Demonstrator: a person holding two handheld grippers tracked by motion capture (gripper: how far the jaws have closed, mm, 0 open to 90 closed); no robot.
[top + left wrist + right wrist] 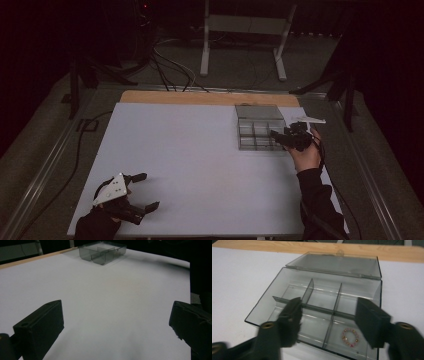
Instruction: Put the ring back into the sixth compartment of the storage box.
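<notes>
A clear smoky compartment box (259,134) sat toward the far right of the white surface (190,160), its hinged lid (337,265) lying open and flat behind it. Dividers split the box into six cells. In the right gripper view, a small pink beaded ring (350,337) lay in the near cell on that view's right. The right tool (280,137) hovered at the box's near right edge, jaws spread and empty. The left tool (144,192) rested low at the near left corner of the surface, well apart from the box, its jaws also spread wide with nothing between them.
</notes>
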